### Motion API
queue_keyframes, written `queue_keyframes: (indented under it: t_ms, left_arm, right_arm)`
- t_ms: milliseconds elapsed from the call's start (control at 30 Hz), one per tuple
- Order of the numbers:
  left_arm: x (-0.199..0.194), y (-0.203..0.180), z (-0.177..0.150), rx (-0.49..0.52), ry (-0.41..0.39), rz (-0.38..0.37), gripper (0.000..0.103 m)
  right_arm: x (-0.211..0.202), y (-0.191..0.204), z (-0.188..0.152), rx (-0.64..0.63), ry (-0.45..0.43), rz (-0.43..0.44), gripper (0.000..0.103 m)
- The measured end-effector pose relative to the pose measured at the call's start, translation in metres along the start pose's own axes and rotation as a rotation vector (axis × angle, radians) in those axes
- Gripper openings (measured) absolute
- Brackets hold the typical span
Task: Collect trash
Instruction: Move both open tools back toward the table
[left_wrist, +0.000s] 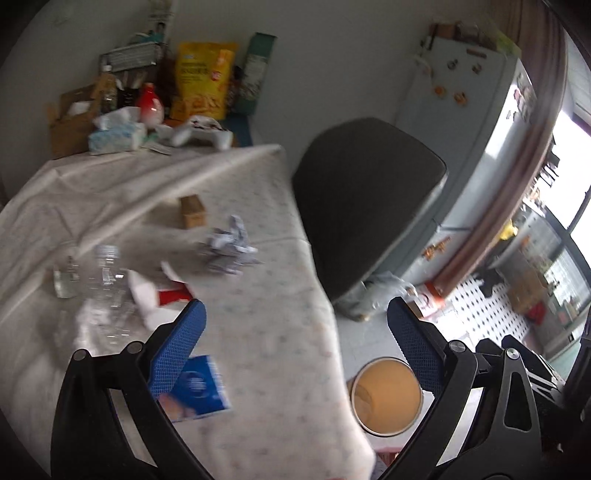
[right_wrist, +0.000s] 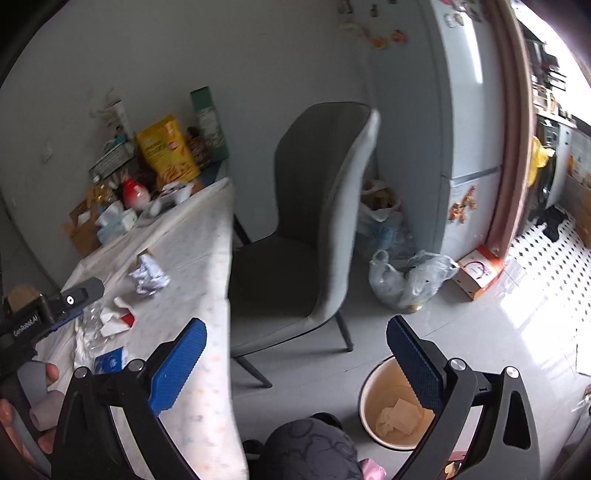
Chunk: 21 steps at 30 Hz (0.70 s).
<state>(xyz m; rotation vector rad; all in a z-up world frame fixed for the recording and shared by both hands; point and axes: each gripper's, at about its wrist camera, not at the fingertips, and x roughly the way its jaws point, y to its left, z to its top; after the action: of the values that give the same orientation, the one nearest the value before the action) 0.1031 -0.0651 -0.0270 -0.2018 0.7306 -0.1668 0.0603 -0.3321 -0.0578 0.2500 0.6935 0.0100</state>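
Note:
Trash lies on the cloth-covered table: a crumpled paper ball, a clear plastic bottle, a white-and-red wrapper and a blue packet. My left gripper hangs open and empty over the table's right edge. My right gripper is open and empty too, above the floor between the table and a round bin. The bin holds pale paper scraps. The bin also shows low in the left wrist view. The paper ball, wrapper and packet lie left of my right gripper.
A grey chair stands at the table's right side. Filled plastic bags and an orange box sit by the fridge. Food packs and a tissue box crowd the table's far end, with a small cardboard box nearer. A person's knee is below.

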Motion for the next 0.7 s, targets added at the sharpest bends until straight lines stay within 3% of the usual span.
queue_keyframes:
  t_ms: [333, 700]
  left_arm:
    - [-0.023, 0.067, -0.012, -0.047, -0.005, 0.057, 0.098]
    - [-0.020, 0.127, -0.029, -0.113, 0.051, 0.159, 0.098]
  right_arm:
    - [0.014, 0.070, -0.015, -0.129, 0.047, 0.151, 0.096]
    - [0.034, 0.134, -0.028, -0.253, 0.126, 0.201, 0.096]
